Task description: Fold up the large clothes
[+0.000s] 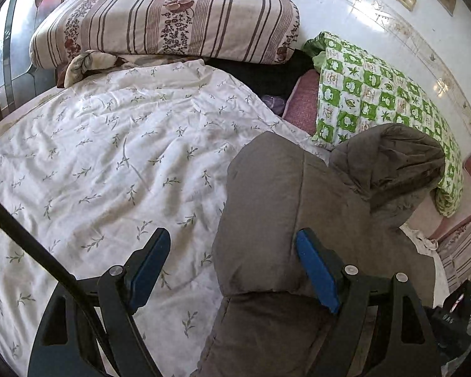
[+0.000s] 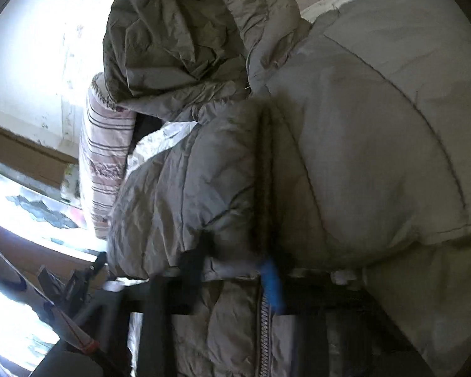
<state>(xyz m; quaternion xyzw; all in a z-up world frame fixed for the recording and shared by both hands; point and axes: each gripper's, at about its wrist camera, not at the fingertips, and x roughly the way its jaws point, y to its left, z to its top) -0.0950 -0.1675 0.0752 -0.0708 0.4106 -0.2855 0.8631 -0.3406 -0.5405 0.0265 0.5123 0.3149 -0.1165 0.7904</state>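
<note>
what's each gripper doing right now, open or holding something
left gripper: open, holding nothing, over the edge of the grey padded jacket.
right gripper: shut on the grey padded jacket by its zipper edge.

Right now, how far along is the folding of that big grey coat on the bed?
Early. The grey padded coat lies on the white bedspread, one part laid over its body, hood still sticking out. The right gripper pinches the edge by the zipper; the left gripper is open. Hood and tidying remain.
</note>
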